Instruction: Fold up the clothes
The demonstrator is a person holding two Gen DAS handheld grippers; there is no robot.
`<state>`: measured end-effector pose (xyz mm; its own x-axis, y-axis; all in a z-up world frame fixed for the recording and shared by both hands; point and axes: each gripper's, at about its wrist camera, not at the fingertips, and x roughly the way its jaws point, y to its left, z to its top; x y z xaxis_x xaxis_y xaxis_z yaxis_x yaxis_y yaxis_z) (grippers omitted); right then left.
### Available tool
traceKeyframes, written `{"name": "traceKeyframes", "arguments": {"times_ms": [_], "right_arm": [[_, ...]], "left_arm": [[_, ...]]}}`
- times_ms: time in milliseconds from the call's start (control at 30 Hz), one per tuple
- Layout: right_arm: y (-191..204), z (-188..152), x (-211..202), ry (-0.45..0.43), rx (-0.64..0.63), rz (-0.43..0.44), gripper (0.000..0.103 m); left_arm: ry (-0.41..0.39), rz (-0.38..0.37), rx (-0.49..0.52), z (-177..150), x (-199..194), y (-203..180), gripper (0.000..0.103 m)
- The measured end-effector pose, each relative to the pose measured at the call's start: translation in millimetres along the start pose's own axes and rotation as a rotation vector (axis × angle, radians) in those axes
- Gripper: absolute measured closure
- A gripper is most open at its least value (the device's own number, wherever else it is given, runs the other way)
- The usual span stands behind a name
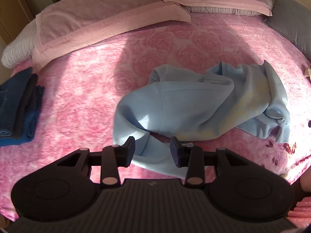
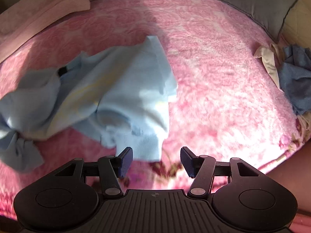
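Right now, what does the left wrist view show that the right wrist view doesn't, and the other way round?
Only the left wrist view shows the folded dark blue stack at the bed's left side. Only the right wrist view shows the unfolded pile of cream and blue clothes at the right edge. Both show the crumpled light blue sweatshirt, the pink blanket, the grey pillow, and an open, empty claw: left, right.

A crumpled light-blue sweatshirt (image 1: 196, 106) lies mid-bed on the pink fleece blanket (image 1: 81, 104), folded dark-blue jeans (image 1: 17, 108) to my left, pillows behind.
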<state>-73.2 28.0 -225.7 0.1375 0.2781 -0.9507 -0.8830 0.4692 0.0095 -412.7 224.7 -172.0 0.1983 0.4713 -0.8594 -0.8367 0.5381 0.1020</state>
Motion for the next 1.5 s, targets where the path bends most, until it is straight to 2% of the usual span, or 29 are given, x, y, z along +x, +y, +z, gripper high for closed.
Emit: {"name": "traceKeyframes", "arguments": {"times_ms": [167,300,467,567,600,633,667,767,800,867,933,967,1000,1067,1167,1267,1333,1367,1400,1433,1467,1500], "right_arm": [[4.9,35.0,27.5,-0.067,0.046,0.050,0.045],[9.6,65.0,54.0,-0.094,0.001,0.026,0.045],[3.9,86.1,97.6,-0.087,0.007,0.036,0.045],[6.5,84.8,121.7,-0.067,-0.035,0.044,0.046],[7.2,82.2,125.5,-0.063,-0.074,0.026,0.065],[5.7,79.4,127.4,-0.054,-0.122,-0.001,0.074],[-2.6,76.9,128.4,-0.038,-0.145,-0.049,0.077],[-54.9,75.9,132.0,0.035,-0.083,-0.206,0.077],[-73.2,76.7,132.6,0.058,-0.058,-0.235,0.076],[-109.5,87.6,128.5,0.074,0.004,-0.150,0.076],[-128.9,106.2,122.4,0.048,0.027,-0.071,0.064],[-131.1,119.3,119.1,0.009,0.017,-0.038,0.038],[-129.0,133.1,116.5,-0.038,-0.006,-0.004,0.019],[-116.4,162.4,115.9,-0.129,-0.087,0.078,0.019],[-86.3,199.3,133.6,-0.169,-0.218,0.203,0.019],[-55.9,221.4,172.1,-0.135,-0.361,0.263,0.019],[-43.7,229.4,202.9,-0.075,-0.417,0.279,0.019],[-41.9,230.1,217.3,-0.035,-0.412,0.290,0.019],[-44.2,227.6,228.2,0.002,-0.387,0.310,0.023],[-46.7,224.2,236.6,0.034,-0.364,0.339,0.039],[-49.3,218.2,236.7,0.047,-0.349,0.377,0.082],[-51.8,211.6,230.0,0.035,-0.352,0.395,0.097]], "left_arm": [[-0.009,-0.015,-0.017,2.9,28.5,3.4,0.068],[-0.017,-0.020,-0.040,8.4,51.3,6.4,0.065],[-0.018,0.000,-0.051,17.3,77.5,4.1,0.065],[-0.021,0.006,-0.052,23.7,87.9,-1.2,0.065],[-0.022,0.006,-0.052,26.1,89.7,-3.2,0.065],[-0.025,0.006,-0.050,28.7,90.9,-4.5,0.065],[-0.032,0.006,-0.046,31.2,91.5,-5.1,0.065],[-0.046,-0.003,-0.022,38.9,94.3,-4.7,0.063],[-0.052,-0.010,-0.009,41.8,96.4,-3.4,0.062],[-0.070,-0.022,0.023,47.1,100.7,-2.3,0.058],[-0.096,-0.054,0.072,53.0,107.4,-1.1,0.052],[-0.102,-0.069,0.097,56.1,111.9,-0.8,0.051],[-0.103,-0.083,0.123,59.3,117.0,-0.9,0.051],[-0.109,-0.115,0.162,64.1,126.9,0.3,0.051],[-0.098,-0.142,0.181,64.2,144.3,2.0,0.050],[-0.071,-0.176,0.166,62.2,160.4,7.9,0.050],[-0.047,-0.199,0.143,58.5,170.5,11.5,0.052],[-0.031,-0.217,0.126,55.9,174.9,13.6,0.063],[-0.014,-0.235,0.107,53.0,178.6,16.0,0.075],[0.001,-0.246,0.087,49.7,180.8,18.4,0.097],[0.000,-0.249,0.069,46.2,178.8,21.1,0.100],[-0.012,-0.254,0.054,42.9,174.2,24.0,0.101]]}}
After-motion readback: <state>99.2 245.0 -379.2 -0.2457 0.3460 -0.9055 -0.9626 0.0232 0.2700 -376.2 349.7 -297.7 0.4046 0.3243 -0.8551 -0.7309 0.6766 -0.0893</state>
